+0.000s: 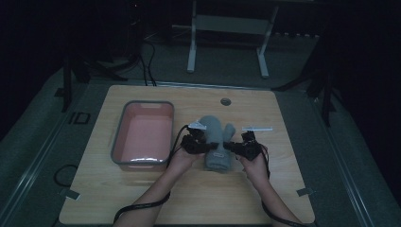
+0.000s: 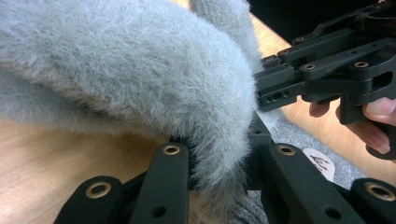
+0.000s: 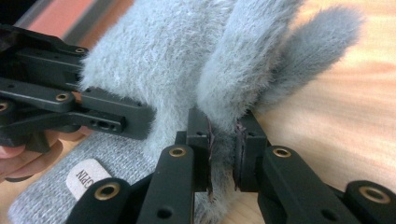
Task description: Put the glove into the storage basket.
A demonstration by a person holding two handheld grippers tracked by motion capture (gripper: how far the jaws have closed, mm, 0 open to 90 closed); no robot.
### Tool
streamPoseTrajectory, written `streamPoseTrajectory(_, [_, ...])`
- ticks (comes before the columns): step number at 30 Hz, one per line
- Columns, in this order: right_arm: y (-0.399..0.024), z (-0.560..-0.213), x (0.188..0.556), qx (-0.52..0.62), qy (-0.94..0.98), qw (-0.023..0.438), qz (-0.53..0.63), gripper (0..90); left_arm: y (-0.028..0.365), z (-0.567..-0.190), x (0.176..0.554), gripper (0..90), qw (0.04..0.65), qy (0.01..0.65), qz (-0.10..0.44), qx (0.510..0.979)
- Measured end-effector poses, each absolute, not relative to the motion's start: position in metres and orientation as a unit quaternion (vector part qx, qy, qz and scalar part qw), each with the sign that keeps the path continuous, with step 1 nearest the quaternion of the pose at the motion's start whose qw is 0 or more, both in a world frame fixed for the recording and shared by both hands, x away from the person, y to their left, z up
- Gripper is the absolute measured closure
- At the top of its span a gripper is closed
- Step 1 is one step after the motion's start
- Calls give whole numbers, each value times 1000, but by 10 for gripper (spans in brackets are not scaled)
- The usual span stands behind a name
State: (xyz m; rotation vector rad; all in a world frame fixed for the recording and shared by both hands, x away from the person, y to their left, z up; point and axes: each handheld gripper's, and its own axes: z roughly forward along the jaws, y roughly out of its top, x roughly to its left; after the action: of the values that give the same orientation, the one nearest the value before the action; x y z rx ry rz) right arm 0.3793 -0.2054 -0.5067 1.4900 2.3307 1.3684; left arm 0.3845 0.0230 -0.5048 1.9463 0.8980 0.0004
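- Left hand-held gripper (image 2: 217, 161) clamped on fuzzy grey mitten (image 1: 215, 135); pads buried in fleece.
- Right hand-held gripper (image 3: 223, 149) clamped on opposite edge.
- Mitten over counter (image 1: 265, 198), beside pink tray (image 1: 118, 139).
- Cuff label (image 3: 86, 179) partly readable: "OPN"; rest cut off.

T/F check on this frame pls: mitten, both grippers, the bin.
1. Both grippers pinch the grey mitten. True: the left gripper and the right gripper are each shut on its fuzzy fabric.
2. The mitten lies inside the pink bin. False: it is beside the bin, over the wooden table.
3. The bin holds other clothes. False: nothing shows in it.
4. A small label shows on the mitten's ribbed cuff. True.
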Motion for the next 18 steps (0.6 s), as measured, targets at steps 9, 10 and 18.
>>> streamPoseTrajectory(9, [-194, -472, 376, 465, 750, 33, 469, 796, 39, -468, 384, 771, 483, 343, 20, 806])
streamPoseTrajectory(10, [-193, -469, 377, 464, 749, 33, 472, 796, 43, -463, 385, 771, 484, 341, 22, 806])
streamPoseTrajectory(18, [-168, -445, 381, 452, 750, 29, 483, 796, 69, -440, 387, 770, 481, 338, 35, 808])
